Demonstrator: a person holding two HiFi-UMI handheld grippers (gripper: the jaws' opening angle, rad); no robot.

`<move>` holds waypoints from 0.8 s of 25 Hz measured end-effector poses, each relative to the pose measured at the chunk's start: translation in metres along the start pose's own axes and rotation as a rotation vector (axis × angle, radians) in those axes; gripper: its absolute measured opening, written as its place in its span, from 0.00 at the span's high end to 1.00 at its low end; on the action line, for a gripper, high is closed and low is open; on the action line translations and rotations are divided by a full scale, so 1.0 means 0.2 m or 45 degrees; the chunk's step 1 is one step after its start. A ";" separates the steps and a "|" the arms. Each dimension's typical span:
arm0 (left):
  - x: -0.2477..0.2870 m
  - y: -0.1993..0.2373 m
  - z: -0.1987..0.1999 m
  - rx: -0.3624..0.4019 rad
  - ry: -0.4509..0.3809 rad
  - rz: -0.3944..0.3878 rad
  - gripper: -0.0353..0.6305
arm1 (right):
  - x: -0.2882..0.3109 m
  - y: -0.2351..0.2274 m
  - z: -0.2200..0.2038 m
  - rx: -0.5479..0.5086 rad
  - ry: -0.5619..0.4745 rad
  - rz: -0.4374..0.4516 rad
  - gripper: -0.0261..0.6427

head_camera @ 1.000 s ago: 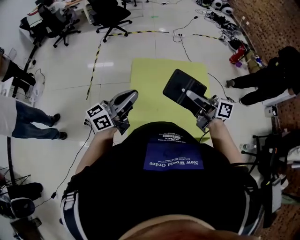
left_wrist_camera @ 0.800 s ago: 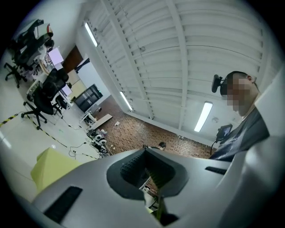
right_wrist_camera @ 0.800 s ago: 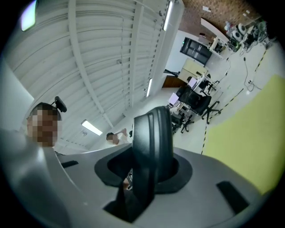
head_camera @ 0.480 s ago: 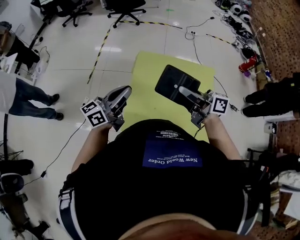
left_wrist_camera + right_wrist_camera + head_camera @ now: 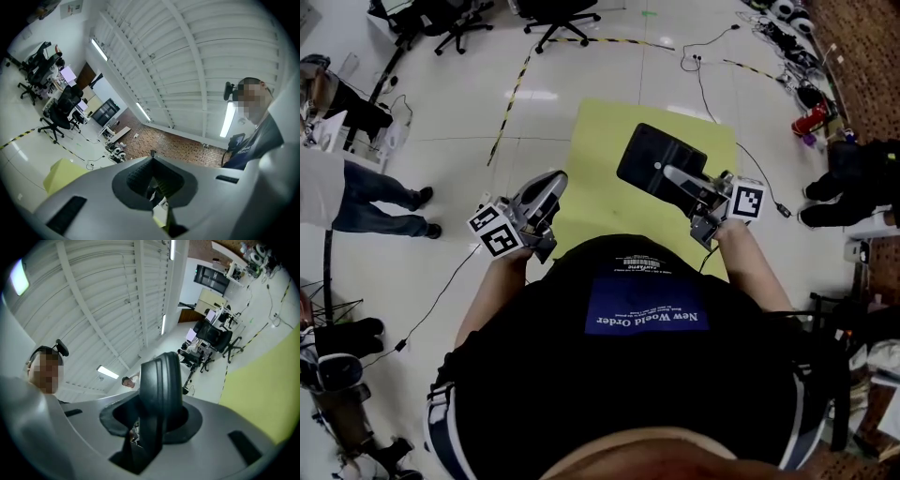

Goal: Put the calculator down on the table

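Note:
The calculator (image 5: 659,161) is a flat black slab held over the yellow-green table (image 5: 600,150), tilted. My right gripper (image 5: 673,175) is shut on its near edge. In the right gripper view the calculator (image 5: 159,390) stands edge-on between the jaws and hides the pads. My left gripper (image 5: 553,183) hovers by the table's left side. Its ridged jaws (image 5: 151,154) meet at the tip with nothing between them.
White tiled floor surrounds the table. Office chairs (image 5: 553,14) stand at the back. One person (image 5: 356,187) stands at the left and another (image 5: 853,178) at the right. Cables and striped floor tape (image 5: 511,98) run behind the table.
The right gripper has shifted a little over the table with the calculator still in its jaws, tilting slightly. The left gripper has stayed in place, turning only slightly.

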State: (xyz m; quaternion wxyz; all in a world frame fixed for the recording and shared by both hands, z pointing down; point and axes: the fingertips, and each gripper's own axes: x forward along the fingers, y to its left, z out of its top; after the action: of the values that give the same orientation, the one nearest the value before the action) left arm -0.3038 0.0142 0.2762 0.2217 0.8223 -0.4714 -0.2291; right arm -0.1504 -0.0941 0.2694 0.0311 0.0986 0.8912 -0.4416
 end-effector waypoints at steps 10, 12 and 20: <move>0.53 0.07 -0.13 -0.042 0.299 -0.152 0.94 | -0.39 -0.19 0.19 0.033 -0.235 -0.215 0.79; 0.71 0.12 -0.22 -0.051 0.354 -0.198 0.94 | -0.52 -0.33 0.23 0.042 -0.285 -0.279 0.79; 1.62 0.04 -1.23 -0.188 0.631 -0.351 0.94 | -1.53 -1.05 0.06 0.276 -0.411 -0.542 0.79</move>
State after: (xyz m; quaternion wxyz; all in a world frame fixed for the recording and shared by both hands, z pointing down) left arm -0.0193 -0.2369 0.4217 0.3560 0.8912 -0.2686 -0.0828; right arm 0.1067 -0.2739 0.4694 0.0684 -0.1596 0.8230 -0.5409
